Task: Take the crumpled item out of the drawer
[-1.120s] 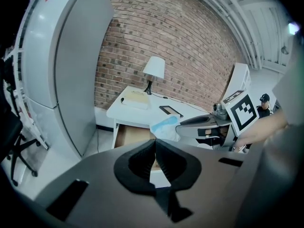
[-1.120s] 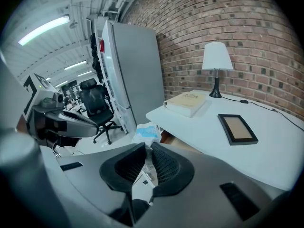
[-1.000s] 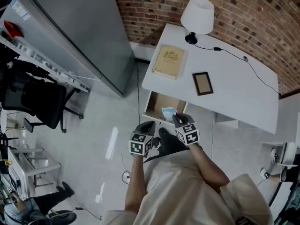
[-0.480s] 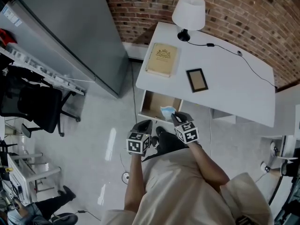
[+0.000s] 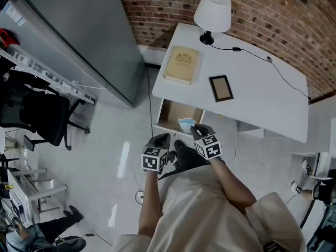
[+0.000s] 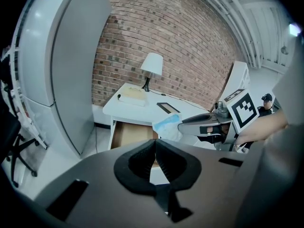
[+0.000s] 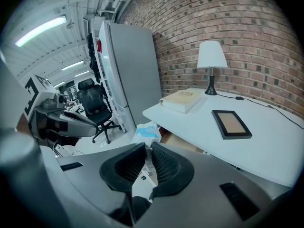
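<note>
Crumpled item (image 5: 186,124), white with blue, is pinched in the right tool (image 5: 195,128). The jaws are clamped on a thin fold, and the bulk sticks out past the tips at 12 o'clock in the right gripper view. Left tool (image 5: 163,139) hangs at 9 o'clock of the right one, near it but apart, jaws together with nothing between them.

The item is over the front edge of the open drawer (image 5: 170,114). In the left gripper view it is up in the air above the drawer front, so it is probably clear of the box, though the head view is too steep to be sure. The rest of the drawer shows bare brown bottom.

The drawer hangs under the white counter (image 5: 262,104). On the counter, a book (image 5: 181,65) lies at 12 o'clock of the drawer and a picture frame (image 5: 221,88) lies flat at 1 o'clock. A lamp (image 5: 212,13) stands at the far edge by the brick wall (image 5: 273,9).

Step in hand looks like the lift-out, nearly done. The next move calls for keeping the clamp and drawing back toward 6 o'clock, off the drawer front. The thin fold could slip, so no jerk.
</note>
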Demonstrator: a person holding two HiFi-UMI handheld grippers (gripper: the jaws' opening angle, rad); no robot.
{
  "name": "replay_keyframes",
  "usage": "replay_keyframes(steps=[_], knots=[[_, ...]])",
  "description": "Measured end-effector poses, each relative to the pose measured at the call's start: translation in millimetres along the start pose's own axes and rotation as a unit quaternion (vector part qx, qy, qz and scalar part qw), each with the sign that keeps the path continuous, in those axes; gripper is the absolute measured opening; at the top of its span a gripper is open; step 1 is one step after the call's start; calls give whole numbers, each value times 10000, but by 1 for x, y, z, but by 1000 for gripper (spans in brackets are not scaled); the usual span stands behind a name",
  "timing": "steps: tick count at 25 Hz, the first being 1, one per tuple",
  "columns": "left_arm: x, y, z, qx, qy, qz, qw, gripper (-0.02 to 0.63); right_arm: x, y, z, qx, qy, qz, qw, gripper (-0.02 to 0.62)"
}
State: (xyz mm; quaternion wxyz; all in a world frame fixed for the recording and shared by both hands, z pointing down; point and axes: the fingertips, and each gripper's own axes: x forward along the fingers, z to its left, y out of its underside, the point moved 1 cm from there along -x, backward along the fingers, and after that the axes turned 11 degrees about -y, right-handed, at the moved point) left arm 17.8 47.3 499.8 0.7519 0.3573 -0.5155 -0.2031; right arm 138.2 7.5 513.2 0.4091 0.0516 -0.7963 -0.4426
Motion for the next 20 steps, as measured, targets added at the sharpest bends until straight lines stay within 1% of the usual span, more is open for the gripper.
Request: replay_keyframes(steps=[11, 15, 20], knots=[[1, 0, -5, 73, -5, 7, 10000, 17, -3, -1, -3, -70, 15, -26, 10000, 69], [1, 4, -7, 214, -31, 72, 9997, 17, -3, -1, -2, -113, -2, -28, 9999, 69], [-2, 10, -7, 250, 13, 67, 9997, 17, -5, -9, -9, -82, 87, -192, 9997, 69]])
